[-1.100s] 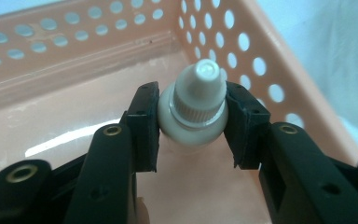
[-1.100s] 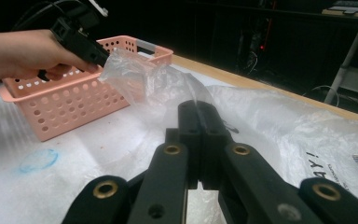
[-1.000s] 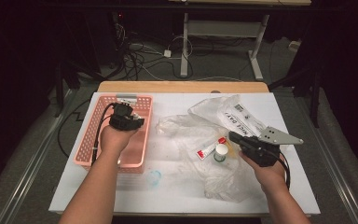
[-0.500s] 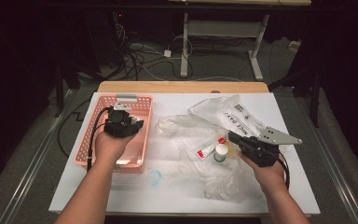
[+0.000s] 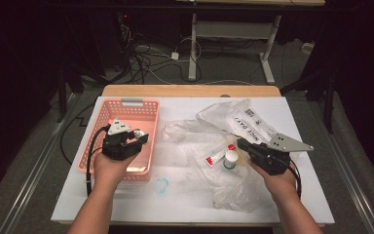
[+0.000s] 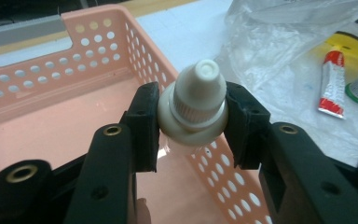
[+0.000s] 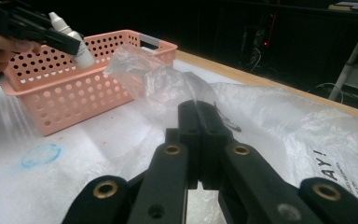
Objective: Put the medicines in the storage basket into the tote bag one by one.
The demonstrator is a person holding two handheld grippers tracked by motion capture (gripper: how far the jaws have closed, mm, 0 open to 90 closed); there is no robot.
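Plainly small white dropper bottle (image 6: 193, 109), ribbed cap

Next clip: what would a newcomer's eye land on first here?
The pink basket at the table's left, and over it the left tongs clamped on a small white dropper bottle. To the right, crumpled clear plastic bags hold a red-capped tube, with the right tongs shut at their edge.

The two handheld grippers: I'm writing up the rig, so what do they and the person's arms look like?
The left gripper and right gripper are matte black, with jointed arms pinned by brass-coloured rivets and blocky black fingers. Each carries a grey three-cornered plate on top and trails a black cable. The person's forearms are bare, with no sleeves or gloves.
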